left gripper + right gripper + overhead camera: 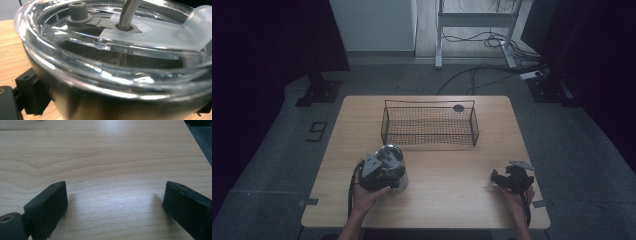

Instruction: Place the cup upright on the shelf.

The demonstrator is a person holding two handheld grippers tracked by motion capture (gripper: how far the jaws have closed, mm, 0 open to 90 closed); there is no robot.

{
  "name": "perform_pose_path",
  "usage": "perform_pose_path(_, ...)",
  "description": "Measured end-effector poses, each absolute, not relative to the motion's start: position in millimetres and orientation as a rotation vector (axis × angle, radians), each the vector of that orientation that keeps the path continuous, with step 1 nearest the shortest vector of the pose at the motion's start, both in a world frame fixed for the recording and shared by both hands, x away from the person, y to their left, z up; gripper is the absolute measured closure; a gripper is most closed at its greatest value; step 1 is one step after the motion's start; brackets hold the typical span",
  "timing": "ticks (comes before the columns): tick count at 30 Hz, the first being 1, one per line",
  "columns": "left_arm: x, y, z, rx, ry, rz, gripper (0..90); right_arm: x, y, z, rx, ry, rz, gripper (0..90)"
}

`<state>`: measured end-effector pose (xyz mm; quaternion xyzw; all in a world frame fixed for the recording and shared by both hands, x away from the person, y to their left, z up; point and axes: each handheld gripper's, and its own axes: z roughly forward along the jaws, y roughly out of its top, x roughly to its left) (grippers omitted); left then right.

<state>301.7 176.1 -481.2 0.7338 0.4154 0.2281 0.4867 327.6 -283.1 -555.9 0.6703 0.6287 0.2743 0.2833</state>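
A shiny metal cup [393, 165] with a clear lid [117, 52] stands on the wooden worktop [452, 185], in the lower left of the high view. The left gripper [379, 170] is right up against it, with its fingers [31, 92] on both sides of the cup, grasping it (one black pad shows at the lower left of the left gripper view). A grey straw [127, 12] pokes through the lid. The right gripper [511, 179] sits low on the right, fingers [50, 207] spread wide with nothing between them. A wire basket [429, 125] stands on the worktop, higher in the middle.

Dim room — grey floor [272, 150]; white desk frame [477, 20], cables [482, 75] behind.
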Motion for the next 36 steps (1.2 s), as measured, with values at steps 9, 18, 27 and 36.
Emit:
perform_pose_path(9,295.9,188.4,-465.8,1.722,0.992,0.529,3.9,327.6,-283.1,-555.9,1.794,1.683,0.734,5.6)
perform_pose_path(18,295.4,195.6,-461.5,1.702,1.002,0.521,3.9,327.6,-283.0,-556.0,1.795,1.681,0.735,5.6)
perform_pose_path(27,296.0,199.1,-456.1,1.699,1.000,0.525,3.9,327.6,-283.0,-556.0,1.795,1.681,0.735,5.6)
perform_pose_path(36,297.1,199.5,-454.3,1.696,1.007,0.527,3.9,327.7,-283.0,-556.0,1.794,1.681,0.735,5.6)
